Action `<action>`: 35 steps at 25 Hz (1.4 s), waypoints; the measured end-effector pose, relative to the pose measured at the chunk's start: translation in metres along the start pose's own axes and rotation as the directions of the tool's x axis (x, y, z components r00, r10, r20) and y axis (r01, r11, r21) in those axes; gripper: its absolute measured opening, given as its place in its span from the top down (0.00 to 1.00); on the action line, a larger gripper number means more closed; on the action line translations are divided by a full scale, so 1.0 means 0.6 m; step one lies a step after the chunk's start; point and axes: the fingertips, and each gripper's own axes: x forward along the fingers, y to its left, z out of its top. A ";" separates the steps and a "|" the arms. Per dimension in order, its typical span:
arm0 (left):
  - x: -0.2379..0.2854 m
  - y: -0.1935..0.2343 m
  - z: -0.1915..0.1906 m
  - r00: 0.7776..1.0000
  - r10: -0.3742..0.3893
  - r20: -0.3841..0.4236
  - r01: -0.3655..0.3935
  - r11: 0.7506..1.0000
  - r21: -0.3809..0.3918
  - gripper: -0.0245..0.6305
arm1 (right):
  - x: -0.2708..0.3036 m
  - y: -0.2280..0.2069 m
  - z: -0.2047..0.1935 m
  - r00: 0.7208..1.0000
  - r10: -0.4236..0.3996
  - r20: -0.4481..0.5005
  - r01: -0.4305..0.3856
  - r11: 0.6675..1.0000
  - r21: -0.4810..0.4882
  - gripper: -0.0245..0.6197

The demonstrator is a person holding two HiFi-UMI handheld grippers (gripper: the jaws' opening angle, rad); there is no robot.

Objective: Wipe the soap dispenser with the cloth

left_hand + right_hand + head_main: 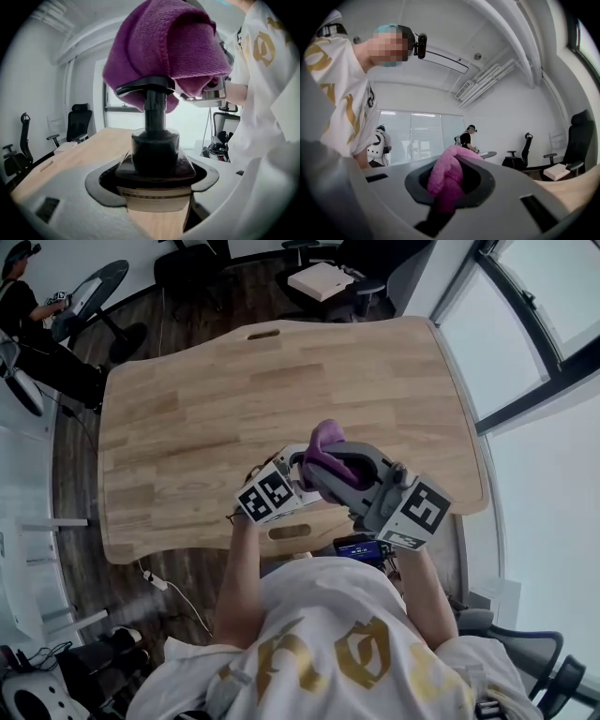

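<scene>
Cloth (pixel 164 42) in right hand-held gripper (pixel 447 185) drapes soap dispenser (pixel 154 150) in left hand-held gripper (pixel 154 192).

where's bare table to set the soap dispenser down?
Nearly the whole wooden table is bare: the far edge by the cutout slot, and both ends. Only crowding is over the near edge, where the left gripper holding the soap dispenser meets the right gripper holding the purple cloth.
</scene>
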 end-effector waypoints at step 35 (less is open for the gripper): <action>-0.127 -0.036 0.106 0.913 -0.019 0.407 0.056 0.995 -0.081 0.42 | -0.026 -0.088 -0.062 0.896 -0.435 -0.083 0.417 0.892 -0.173 0.92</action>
